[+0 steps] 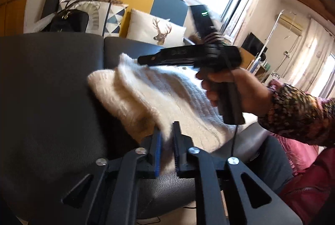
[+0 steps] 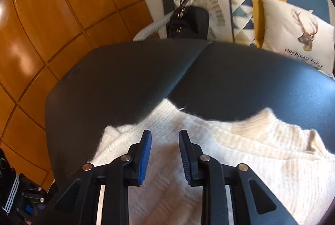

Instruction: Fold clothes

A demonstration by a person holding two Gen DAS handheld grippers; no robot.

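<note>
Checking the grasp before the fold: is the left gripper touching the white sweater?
Touching: the left wrist view shows the left gripper shut on the white sweater edge.

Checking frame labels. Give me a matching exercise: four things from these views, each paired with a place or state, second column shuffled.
Things:
1. left gripper
2. right gripper
3. sweater
4. deer cushion

Places or states:
A. leans on the sofa back
B. shut on white knit
C. jaws apart, above the knit
D. lies on the dark seat

Pairs: 1-B, 2-C, 3-D, 4-A
</note>
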